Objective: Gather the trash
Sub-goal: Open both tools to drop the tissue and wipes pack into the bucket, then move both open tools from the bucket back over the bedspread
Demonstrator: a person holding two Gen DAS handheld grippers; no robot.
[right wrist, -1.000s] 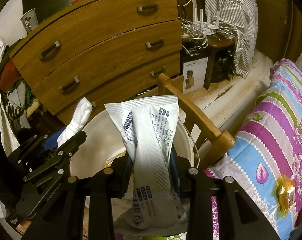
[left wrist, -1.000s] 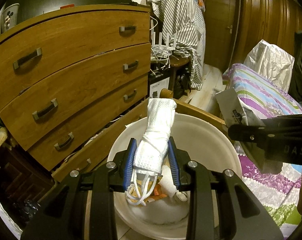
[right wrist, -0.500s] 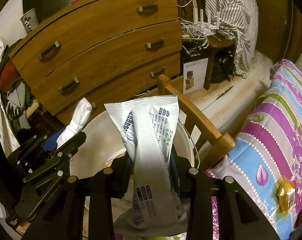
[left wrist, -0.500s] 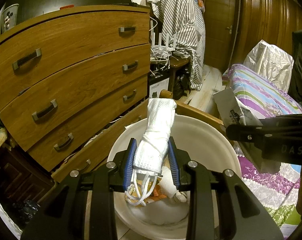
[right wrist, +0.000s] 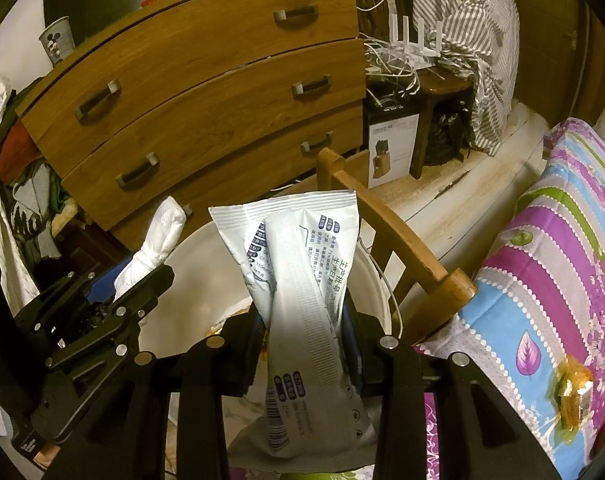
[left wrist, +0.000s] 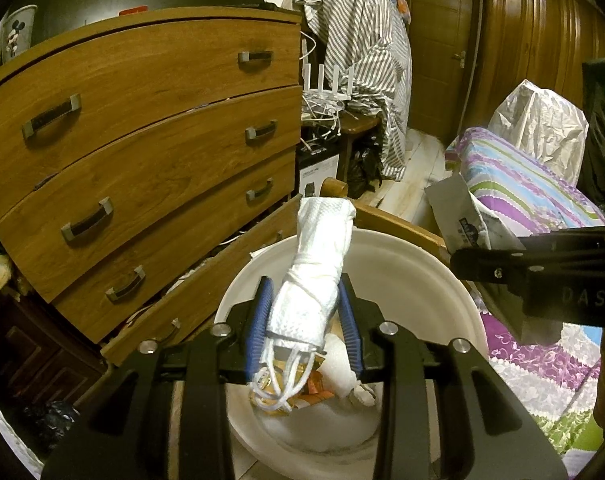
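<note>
A rolled white face mask (left wrist: 314,264) with ear loops stands up between the blue pads of my left gripper (left wrist: 304,300), over a white bucket (left wrist: 402,256). Those jaws are opening, and the mask still stays between them. Orange wrappers and white tissue (left wrist: 302,388) lie in the bucket's bottom. My right gripper (right wrist: 304,312) is shut on a white printed plastic wrapper (right wrist: 298,248), held above the bucket's (right wrist: 194,280) right rim. Each gripper shows in the other's view: the left gripper (right wrist: 102,312) with the mask (right wrist: 158,236), the right gripper (left wrist: 542,268) at the edge.
A wooden chest of drawers (left wrist: 142,140) stands close behind the bucket. A wooden chair back (right wrist: 402,240) crosses its right side. A bed with a striped floral cover (right wrist: 542,280) lies at the right, with an orange wrapper (right wrist: 574,392) on it. A stool with a router (right wrist: 418,52) stands farther back.
</note>
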